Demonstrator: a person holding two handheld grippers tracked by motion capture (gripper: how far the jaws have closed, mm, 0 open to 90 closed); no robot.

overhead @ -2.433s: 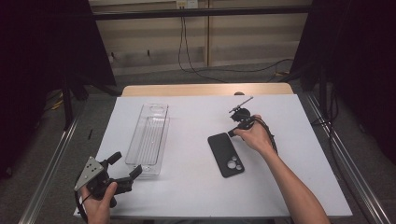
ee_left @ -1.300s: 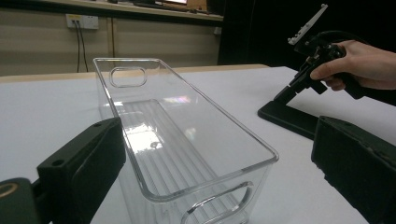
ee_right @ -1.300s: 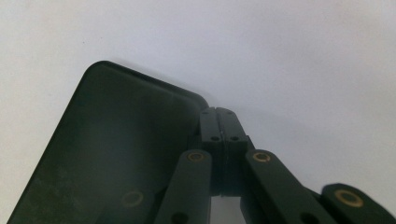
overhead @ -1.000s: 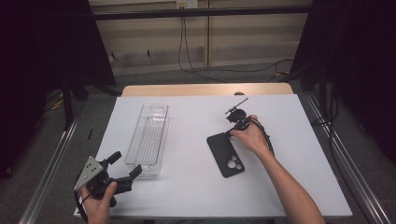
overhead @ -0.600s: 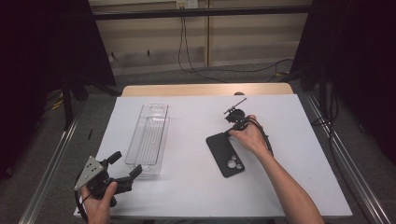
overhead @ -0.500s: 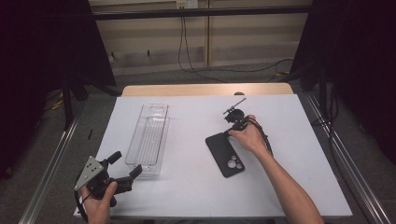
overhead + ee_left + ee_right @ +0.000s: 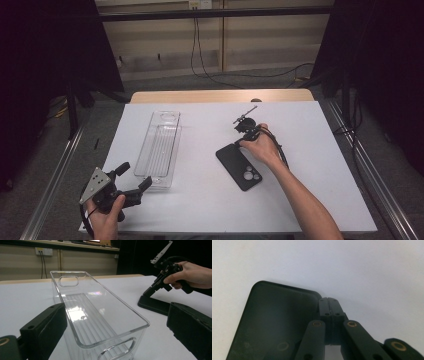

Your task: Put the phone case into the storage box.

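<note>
A black phone case (image 7: 239,166) lies flat on the white counter (image 7: 310,150), right of centre, its camera cut-outs at the near end; its long axis runs diagonally, from the far left corner toward the near right. The right hand-held gripper (image 7: 239,142) sits at the case's far edge, held by the person's right hand (image 7: 260,147); in the right gripper view its jaws are pressed fully together, their tips touching the corner of the case (image 7: 277,322), with nothing visibly caught between them. A clear plastic bin (image 7: 160,147) stands left of centre, empty and open-topped, its long axis running near to far with a slight tilt, an oval handle hole in each end wall. The left hand-held gripper (image 7: 134,179) rests at the near left of the counter in the person's left hand (image 7: 107,220), a grey three-cornered plate on top, its jaws spread wide either side of the bin's near end (image 7: 100,325) without touching it. The counter is covered in white, with a pale wooden edge showing at the far side. Beyond it are grey floor, a beige wall with cables hanging down it, and dark curtains at both sides; metal rails run along the floor left and right.
</note>
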